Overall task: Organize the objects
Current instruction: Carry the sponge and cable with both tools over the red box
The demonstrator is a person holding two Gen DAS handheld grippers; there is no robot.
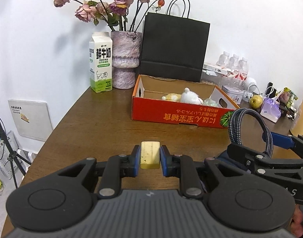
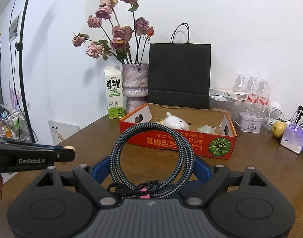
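The left gripper [image 1: 150, 156] is squeezed tight on a small yellow block [image 1: 150, 154], held above the desk [image 1: 88, 123] near its front edge. The right gripper [image 2: 151, 170] is clamped on a coiled braided cable [image 2: 151, 156], also up in the air. The red box [image 1: 177, 117] sits toward the back of the desk with a white plush toy [image 1: 191, 97] inside.

The cable loop is floppy, so it could catch on the box wall. The block might slip if the squeeze loosens. I cannot see the cable's ends clearly, and most of the box floor is hidden.
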